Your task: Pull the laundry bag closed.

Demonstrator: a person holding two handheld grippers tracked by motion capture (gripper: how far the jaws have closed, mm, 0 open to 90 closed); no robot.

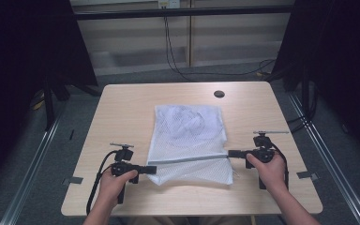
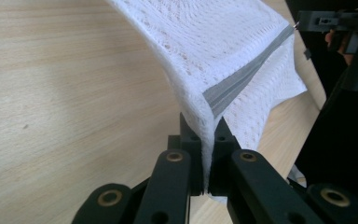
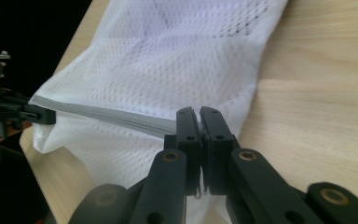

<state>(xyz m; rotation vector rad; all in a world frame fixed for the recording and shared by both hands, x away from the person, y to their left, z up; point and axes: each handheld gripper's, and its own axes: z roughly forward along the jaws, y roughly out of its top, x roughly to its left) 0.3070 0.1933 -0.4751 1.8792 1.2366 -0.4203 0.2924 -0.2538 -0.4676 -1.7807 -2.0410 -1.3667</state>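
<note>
A white mesh bag [image 1: 190,136] with a grey zipper strip [image 1: 187,159] lies in the middle of the wooden table [image 1: 122,108]. My left gripper [image 1: 152,169] is shut on the bag's left edge at the zipper's end; in the left gripper view the mesh bag [image 2: 205,51] is pinched between the jaws of the left gripper [image 2: 207,140]. My right gripper [image 1: 230,153] is shut on the zipper's right end; in the right gripper view the right gripper [image 3: 199,122] clamps the bag [image 3: 168,60] by the grey zipper [image 3: 121,119]. The zipper line is stretched, slightly lifted, between both grippers.
A small round black hole [image 1: 219,93] sits near the table's far edge. Black cables [image 1: 173,56] hang behind the table over a grey floor. Bare tabletop lies left, right and beyond the bag; the near edge is just behind my hands.
</note>
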